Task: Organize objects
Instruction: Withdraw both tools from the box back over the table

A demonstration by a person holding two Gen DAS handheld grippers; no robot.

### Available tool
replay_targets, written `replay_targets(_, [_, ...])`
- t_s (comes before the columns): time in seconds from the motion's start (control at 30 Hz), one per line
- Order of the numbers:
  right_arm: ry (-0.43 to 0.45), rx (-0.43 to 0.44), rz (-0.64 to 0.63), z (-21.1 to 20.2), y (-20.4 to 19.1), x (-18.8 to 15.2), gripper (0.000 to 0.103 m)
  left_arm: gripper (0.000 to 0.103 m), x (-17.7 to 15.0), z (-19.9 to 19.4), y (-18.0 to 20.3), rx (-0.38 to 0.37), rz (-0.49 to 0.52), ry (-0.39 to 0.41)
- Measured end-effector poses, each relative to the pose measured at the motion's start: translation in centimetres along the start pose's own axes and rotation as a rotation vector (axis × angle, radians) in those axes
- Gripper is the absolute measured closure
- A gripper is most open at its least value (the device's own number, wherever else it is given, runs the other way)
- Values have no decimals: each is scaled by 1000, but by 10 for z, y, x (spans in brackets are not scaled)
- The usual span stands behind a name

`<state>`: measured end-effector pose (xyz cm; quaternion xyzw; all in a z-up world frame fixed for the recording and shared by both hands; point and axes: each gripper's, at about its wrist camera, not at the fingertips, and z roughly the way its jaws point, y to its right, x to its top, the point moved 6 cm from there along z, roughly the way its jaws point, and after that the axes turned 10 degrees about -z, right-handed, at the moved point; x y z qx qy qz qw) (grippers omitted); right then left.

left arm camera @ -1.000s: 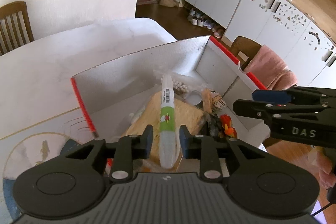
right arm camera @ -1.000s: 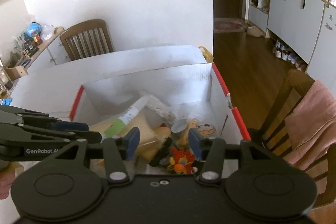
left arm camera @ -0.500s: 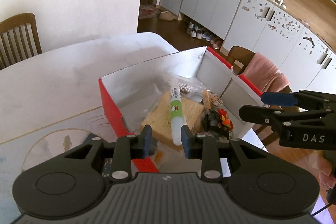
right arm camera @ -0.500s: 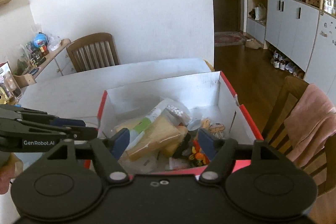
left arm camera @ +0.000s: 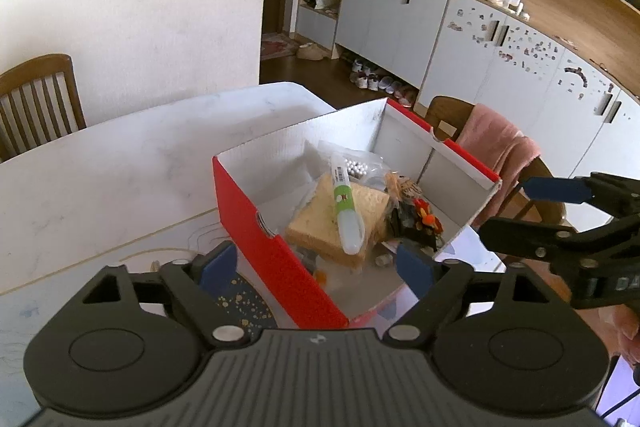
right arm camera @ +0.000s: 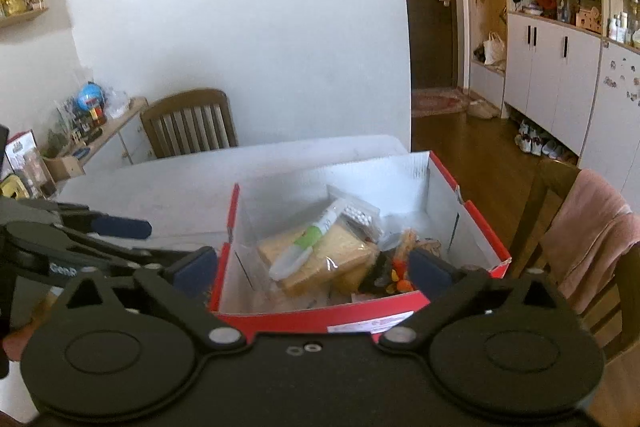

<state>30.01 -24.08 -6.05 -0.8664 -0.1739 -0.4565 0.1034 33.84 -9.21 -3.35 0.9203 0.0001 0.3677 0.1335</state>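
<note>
Release step appears complete: left claw (left arm camera: pixel 316 265) and right claw (right arm camera: pixel 312 273), jaws just spread and empty, hang near the red box (left arm camera: pixel 280 259), pen (left arm camera: pixel 346 211) lying inside it; next comes another item.

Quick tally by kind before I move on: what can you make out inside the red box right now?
Inside the red box, what is clearly tellable:
Green-and-white tube: 1
Bagged bread slice: 1
Clear bag of white beads: 1
Orange-and-red flower ornament: 1
Total: 4. Smaller bits beside them are too cluttered to count.
</note>
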Motion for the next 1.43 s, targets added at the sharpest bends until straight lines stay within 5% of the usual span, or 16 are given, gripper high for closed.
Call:
replay_targets(0.07, [11,-2,5,-5,-3,0,1,13,-3,-4,-1,-3,0,2])
replay_targets(0.13, [22,-7,5,-9,-5,-1,1,0,-7,-7,-2,-7,2,9])
replay_targets(0.5, [37,-35,29,-26,-12,-12,1,0,-20,-30,2,-54,10,27])
replay_targets(1.43, [0,-38,79,-31,-16,-31,1,0,-31,-41,4,-37,61,61])
